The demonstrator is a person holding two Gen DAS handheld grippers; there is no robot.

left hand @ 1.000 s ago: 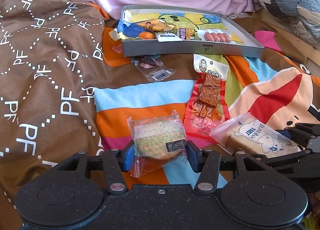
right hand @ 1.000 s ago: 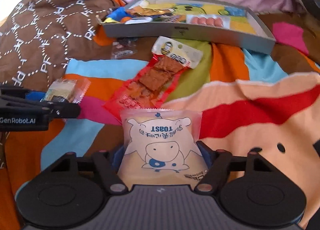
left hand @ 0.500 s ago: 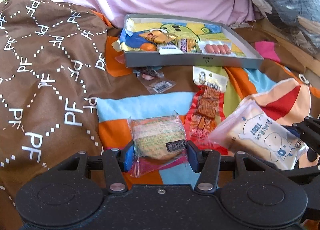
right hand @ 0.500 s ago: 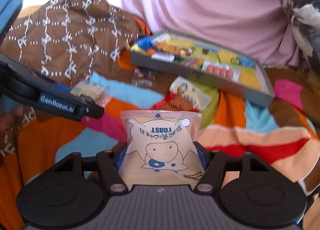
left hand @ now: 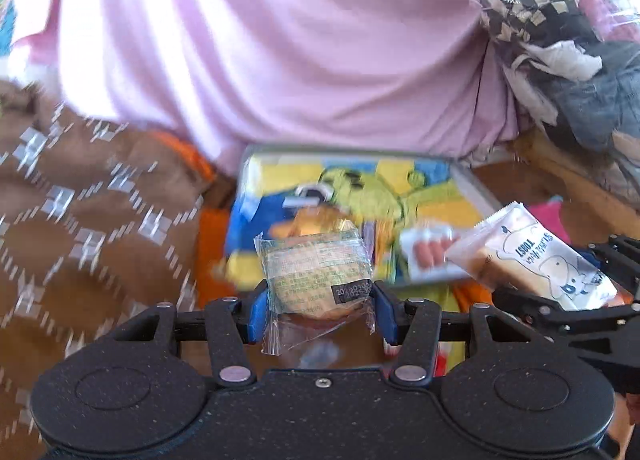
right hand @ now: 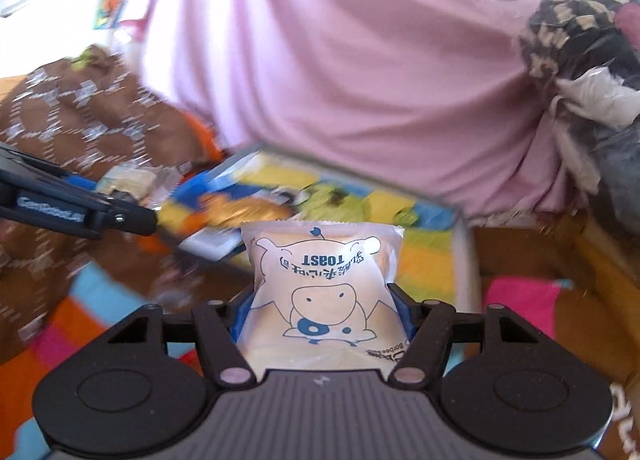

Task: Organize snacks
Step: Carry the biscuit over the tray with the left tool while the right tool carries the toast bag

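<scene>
My left gripper (left hand: 318, 310) is shut on a clear-wrapped round pastry (left hand: 316, 276), held in the air in front of the grey snack tray (left hand: 474, 183). My right gripper (right hand: 322, 318) is shut on a white toast packet (right hand: 322, 292) with a blue cartoon cow. That toast packet (left hand: 528, 260) also shows at the right of the left wrist view, over the tray's right part. Several snacks lie blurred in the tray, among them a pack of pink sausages (left hand: 430, 252). The left gripper's arm (right hand: 76, 207) and pastry show at the left of the right wrist view.
The tray (right hand: 464, 256) rests on a colourful cartoon blanket (right hand: 520, 296), with a brown patterned cover (left hand: 92, 219) to the left. A pink sheet (left hand: 300, 51) rises right behind the tray. A pile of clothes and plastic bags (left hand: 576, 59) sits at the back right.
Both grippers have lifted their snacks off the blanket and moved forward to the tray, which now looks much closer. The red jerky pack and small wrapper on the blanket have dropped out of view.
</scene>
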